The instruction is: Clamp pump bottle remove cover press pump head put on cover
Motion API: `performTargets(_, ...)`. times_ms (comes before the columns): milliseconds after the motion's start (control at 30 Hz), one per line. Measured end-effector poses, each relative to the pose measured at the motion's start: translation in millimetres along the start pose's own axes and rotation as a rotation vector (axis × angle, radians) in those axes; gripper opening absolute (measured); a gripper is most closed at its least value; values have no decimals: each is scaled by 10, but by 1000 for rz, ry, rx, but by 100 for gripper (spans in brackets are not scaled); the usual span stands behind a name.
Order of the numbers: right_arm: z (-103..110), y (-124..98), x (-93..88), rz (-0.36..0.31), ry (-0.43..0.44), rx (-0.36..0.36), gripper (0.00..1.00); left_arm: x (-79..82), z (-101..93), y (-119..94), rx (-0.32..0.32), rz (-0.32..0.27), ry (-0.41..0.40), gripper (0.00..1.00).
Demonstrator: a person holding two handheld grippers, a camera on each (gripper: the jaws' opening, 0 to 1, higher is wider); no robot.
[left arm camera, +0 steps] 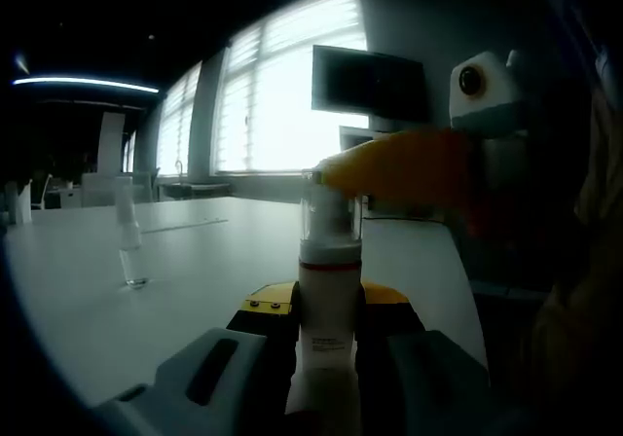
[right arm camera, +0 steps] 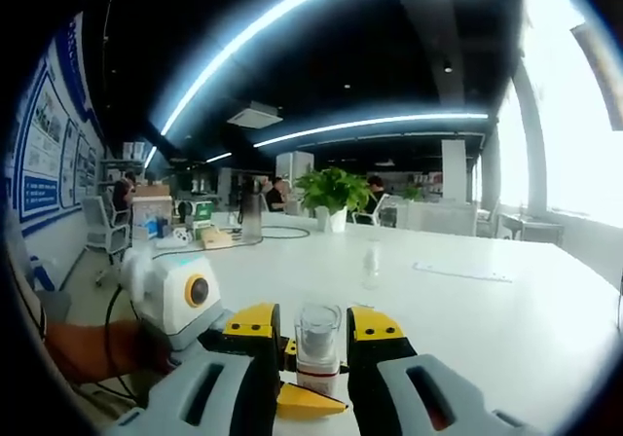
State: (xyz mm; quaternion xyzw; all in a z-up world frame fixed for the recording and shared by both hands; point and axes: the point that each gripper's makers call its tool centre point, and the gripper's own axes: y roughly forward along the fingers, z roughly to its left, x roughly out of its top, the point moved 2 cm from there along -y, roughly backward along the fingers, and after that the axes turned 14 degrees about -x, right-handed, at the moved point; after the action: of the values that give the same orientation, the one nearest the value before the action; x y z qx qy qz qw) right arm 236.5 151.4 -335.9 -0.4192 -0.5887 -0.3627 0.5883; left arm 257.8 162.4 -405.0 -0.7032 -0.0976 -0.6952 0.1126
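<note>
The white pump bottle [left arm camera: 328, 334] stands on the white table [left arm camera: 146, 300], clamped by the left gripper [left arm camera: 326, 344]. The right gripper [right arm camera: 318, 353] pinches its clear plastic cover [right arm camera: 317, 334]. Pull off-axis and the bottle could twist loose or tip.

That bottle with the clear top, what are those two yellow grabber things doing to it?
A person is working with two hand-held grippers at a white table. The left gripper has its jaws closed around the body of the pump bottle, holding it upright. The right gripper has its jaws at either side of the clear cover on top of the bottle. The cover is on the bottle at this moment. A small clear bottle stands further off on the table.
</note>
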Motion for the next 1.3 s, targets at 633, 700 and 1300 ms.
performTargets(633, -53, -22, 181, -53, 2, -8, 21, 1, -4, 1, -1, 0, -1, 13)
performTargets(700, -57, -27, 206, -59, 2, -8, 21, 2, -5, 1, -1, 0, -2, 13)
performTargets(1300, -215, -89, 355, -116, -13, -38, 0, -1, -5, 0, -2, -1, -3, 13)
